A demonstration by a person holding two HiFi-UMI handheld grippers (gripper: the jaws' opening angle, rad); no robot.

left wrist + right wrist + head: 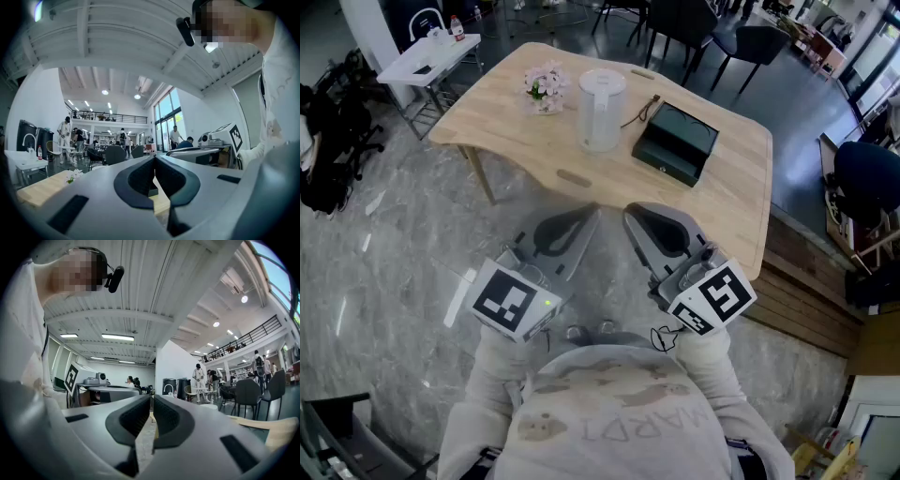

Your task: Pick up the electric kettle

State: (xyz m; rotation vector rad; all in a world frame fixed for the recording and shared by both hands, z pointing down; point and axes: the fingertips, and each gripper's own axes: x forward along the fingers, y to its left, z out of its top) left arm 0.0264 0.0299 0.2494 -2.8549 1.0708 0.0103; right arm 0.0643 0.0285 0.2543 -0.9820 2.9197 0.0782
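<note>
The electric kettle, white and cylindrical with a lid, stands upright near the middle of the light wooden table. Both grippers are held close to the person's chest, well short of the table and apart from the kettle. My left gripper points level toward the table with its jaws shut and nothing between them. The right gripper sits beside it, tips almost meeting the left one's, also shut and empty. The kettle does not show in either gripper view.
A small bunch of pale flowers lies left of the kettle, and a black box stands to its right with a thin cord between them. A white side table stands far left, dark chairs beyond, wooden steps at right.
</note>
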